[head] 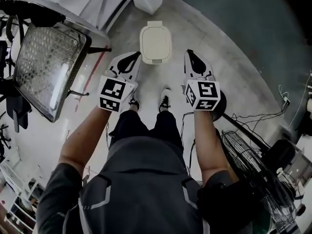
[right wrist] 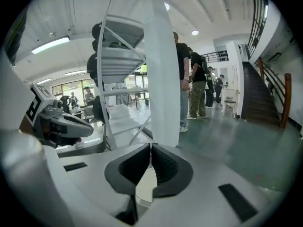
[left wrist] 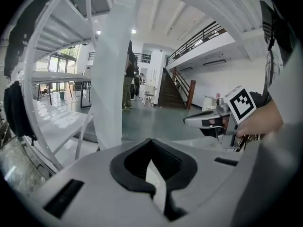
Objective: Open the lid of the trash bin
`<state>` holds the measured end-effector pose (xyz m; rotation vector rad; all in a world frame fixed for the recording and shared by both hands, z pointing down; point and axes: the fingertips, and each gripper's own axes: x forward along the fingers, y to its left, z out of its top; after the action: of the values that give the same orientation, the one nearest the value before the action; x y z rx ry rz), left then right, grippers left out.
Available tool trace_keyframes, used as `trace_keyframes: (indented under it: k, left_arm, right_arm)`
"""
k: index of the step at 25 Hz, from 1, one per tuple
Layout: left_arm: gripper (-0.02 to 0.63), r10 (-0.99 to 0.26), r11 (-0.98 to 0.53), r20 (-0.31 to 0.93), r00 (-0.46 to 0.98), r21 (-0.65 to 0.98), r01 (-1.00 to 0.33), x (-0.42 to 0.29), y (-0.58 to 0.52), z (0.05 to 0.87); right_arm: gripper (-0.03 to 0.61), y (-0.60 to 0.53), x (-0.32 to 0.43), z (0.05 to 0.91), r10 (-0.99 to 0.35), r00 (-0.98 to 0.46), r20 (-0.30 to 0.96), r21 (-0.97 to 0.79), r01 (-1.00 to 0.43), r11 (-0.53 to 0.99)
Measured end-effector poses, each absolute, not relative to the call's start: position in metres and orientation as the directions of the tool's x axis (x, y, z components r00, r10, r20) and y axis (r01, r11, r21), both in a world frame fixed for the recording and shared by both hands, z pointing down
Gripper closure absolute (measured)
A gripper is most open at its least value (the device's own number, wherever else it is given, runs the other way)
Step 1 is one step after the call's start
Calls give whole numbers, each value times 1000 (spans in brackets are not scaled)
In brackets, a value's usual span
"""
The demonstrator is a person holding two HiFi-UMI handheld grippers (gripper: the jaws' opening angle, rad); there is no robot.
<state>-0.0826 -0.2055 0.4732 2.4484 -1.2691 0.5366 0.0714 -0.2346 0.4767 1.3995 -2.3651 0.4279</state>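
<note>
1. the trash bin stands on the floor just ahead of the person's shoes. its cream lid lies flat and shut, so the opening looks not yet begun.
2. the left gripper and the right gripper are held out above the bin, one to either side, and touch nothing. this looks like a ready stance before one of them reaches down.
3. in the left gripper view the jaws meet tip to tip with nothing between them. that camera looks level across the hall past a white post, so the bin lies below its sight.
4. in the right gripper view the jaws are likewise together and empty, aimed at the hall rather than the floor.
5. closed jaws would suit a push or a hook under the lid's front edge, while a pinch would need them parted first. either way a gripper must tip down toward the bin.
6. a wire mesh rack on the left and cables on the right lie well apart from the bin.
</note>
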Motion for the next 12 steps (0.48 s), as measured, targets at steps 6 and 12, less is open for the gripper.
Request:
trace_keyframes:
  k: [6, 12]
  left_arm:
    - [604, -662, -549, 568, 489, 78, -832, -74, -206, 545]
    - [604, -600, -593, 658, 455, 17, -805, -64, -199, 616]
  right_arm:
    - [549, -234, 65, 543, -734, -430, 526, -87, -885, 457]
    - [549, -223, 59, 609, -692, -416, 590, -112, -891, 440]
